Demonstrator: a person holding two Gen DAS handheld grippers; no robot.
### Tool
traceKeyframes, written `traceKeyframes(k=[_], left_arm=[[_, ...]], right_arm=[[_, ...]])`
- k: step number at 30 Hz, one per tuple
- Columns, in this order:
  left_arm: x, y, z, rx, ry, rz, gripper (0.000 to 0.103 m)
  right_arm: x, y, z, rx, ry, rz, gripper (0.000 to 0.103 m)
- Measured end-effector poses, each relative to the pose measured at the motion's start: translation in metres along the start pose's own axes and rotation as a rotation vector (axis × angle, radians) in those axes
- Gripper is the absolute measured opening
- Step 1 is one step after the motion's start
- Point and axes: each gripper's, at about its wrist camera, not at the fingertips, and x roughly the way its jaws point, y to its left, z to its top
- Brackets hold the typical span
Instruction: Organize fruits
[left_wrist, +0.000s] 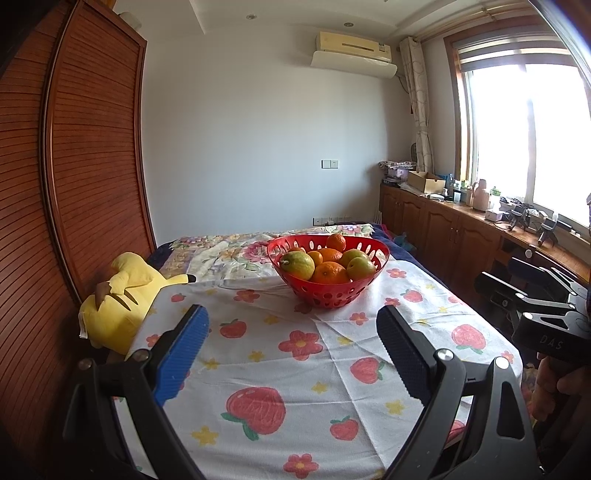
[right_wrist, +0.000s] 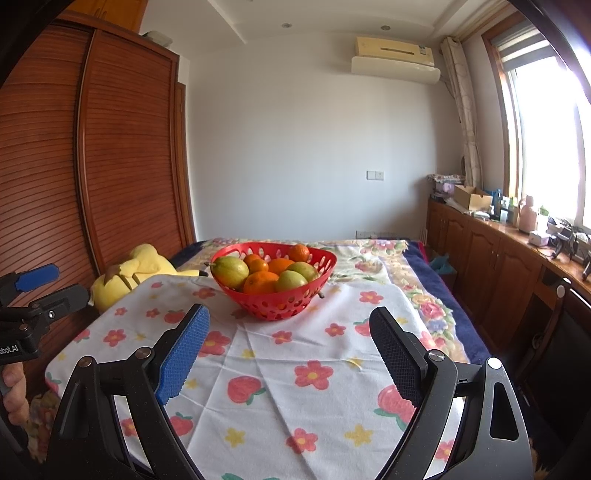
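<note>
Both the left hand-held gripper (left_wrist: 291, 347) and right hand-held gripper (right_wrist: 290, 350) are hanging released before the red fruit basket (left_wrist: 334, 295); only the right view is showing a brown stem (right_wrist: 321, 294) beside it.

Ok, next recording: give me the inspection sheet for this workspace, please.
Surface: strawberry-print cloth, creased, over a floral bedspread.
Job's things: red basket holding oranges and green fruits.
Clutter: yellow plush toy at the cloth's left edge.
Grippers: left gripper and right gripper both open, empty, short of the basket.
Cables: nothing seen.
Surroundings: wooden wardrobe, air conditioner, window, cluttered cabinet counter.
</note>
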Motion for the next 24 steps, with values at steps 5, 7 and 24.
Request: traceKeyframes(k=[5,7,24], left_arm=[[-0.0007,-0.0003,0.0001,-0.001,-0.002,0.002,0.093],[-0.0010,-0.0010,0.0005,-0.001,-0.003,0.003,0.093],[-0.0017,-0.0016,0.0005,-0.001,-0.004,0.001,0.093]], right_arm=[[-0.0005,0.0007,0.0001,-0.001,0.000,-0.001,0.090],[-0.0009,0.0004,0.0002,0.000,-0.002,-0.001,0.090],[-0.0005,0.0009,-0.0002,-0.002,-0.001,-0.001,0.090]])
